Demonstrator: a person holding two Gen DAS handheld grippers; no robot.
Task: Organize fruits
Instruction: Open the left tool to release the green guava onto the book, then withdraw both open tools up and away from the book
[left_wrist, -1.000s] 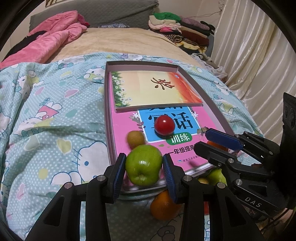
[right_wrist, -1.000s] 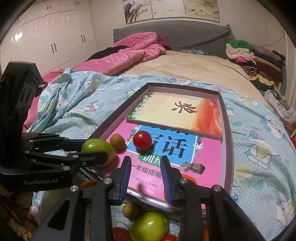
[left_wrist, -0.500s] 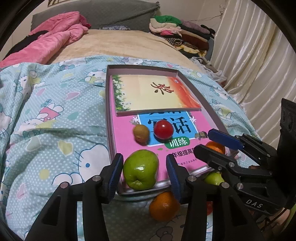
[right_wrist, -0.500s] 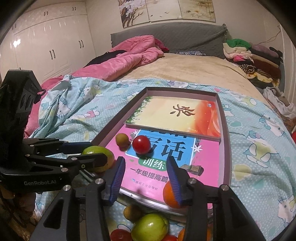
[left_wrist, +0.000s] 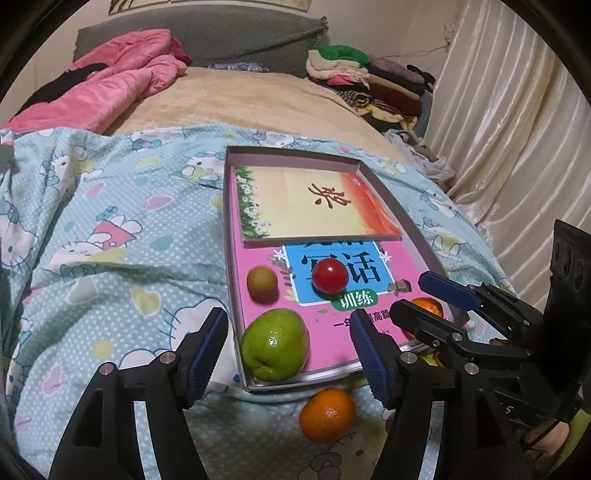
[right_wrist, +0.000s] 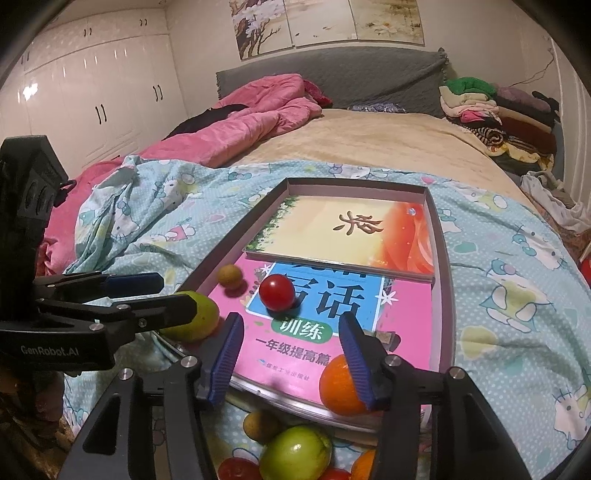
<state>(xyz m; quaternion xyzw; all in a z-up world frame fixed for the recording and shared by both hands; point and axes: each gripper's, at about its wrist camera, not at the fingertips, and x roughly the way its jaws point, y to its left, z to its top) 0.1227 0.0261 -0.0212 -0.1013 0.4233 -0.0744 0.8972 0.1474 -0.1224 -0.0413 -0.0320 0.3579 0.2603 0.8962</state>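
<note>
A flat box tray (left_wrist: 231, 221) (right_wrist: 441, 266) on the bed holds two books. A green apple (left_wrist: 275, 345) (right_wrist: 197, 319) rests at its near left corner, with a small brown fruit (left_wrist: 262, 284) (right_wrist: 229, 275) and a red tomato (left_wrist: 329, 276) (right_wrist: 277, 292) behind it. An orange (right_wrist: 338, 386) sits at the tray's near right corner. My left gripper (left_wrist: 288, 352) is open, its fingers wide on either side of the apple, not touching it. My right gripper (right_wrist: 291, 360) is open and empty above the tray's near edge.
Loose fruit lies on the blanket before the tray: an orange (left_wrist: 327, 415), a green apple (right_wrist: 295, 456), a small brown fruit (right_wrist: 260, 424) and red tomatoes (right_wrist: 234, 469). A pink duvet (right_wrist: 240, 122) lies far left, a clothes pile (right_wrist: 498, 110) far right.
My left gripper let go of the green apple in the tray's near corner, opened wide and drew back. My right gripper opened wider. An orange now shows at the tray's near right corner.
</note>
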